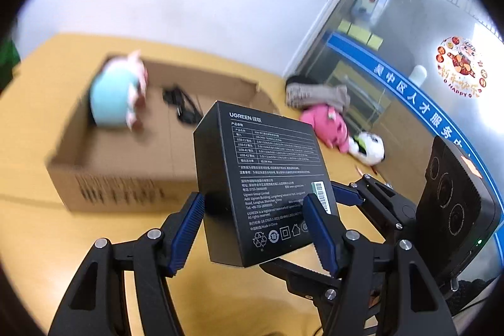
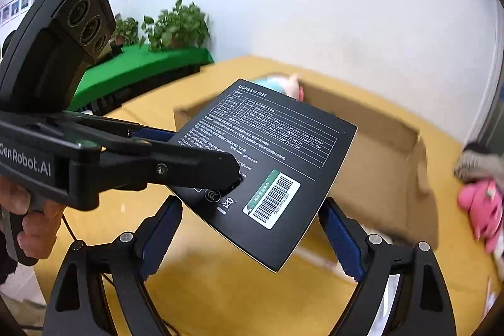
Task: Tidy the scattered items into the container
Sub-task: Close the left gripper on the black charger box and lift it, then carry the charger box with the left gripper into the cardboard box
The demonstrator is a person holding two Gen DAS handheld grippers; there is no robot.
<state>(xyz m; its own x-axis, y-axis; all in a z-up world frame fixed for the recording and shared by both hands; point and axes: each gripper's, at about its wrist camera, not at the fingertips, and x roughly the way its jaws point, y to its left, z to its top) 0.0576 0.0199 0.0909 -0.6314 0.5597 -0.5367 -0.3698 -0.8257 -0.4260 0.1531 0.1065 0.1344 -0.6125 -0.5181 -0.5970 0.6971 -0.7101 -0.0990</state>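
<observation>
A black UGREEN box (image 1: 261,188) is held in the air above the yellow table, in front of an open cardboard box (image 1: 119,175). My left gripper (image 1: 252,235) is shut on the black box, its blue pads (image 1: 189,232) on both sides. In the right wrist view the left gripper's fingers (image 2: 189,166) clamp the same black box (image 2: 271,162). My right gripper (image 2: 252,241) is open below the box; the right pad is close to its edge. The cardboard box (image 2: 378,172) holds a light-blue plush (image 1: 116,96) and a black cable (image 1: 182,106).
A pink plush (image 1: 327,128), a white plush (image 1: 368,147) and a grey-beige knit item (image 1: 315,93) lie on the table (image 1: 37,229) right of the cardboard box. A glass door stands at the right. A green-topped shelf with plants (image 2: 163,30) stands far left.
</observation>
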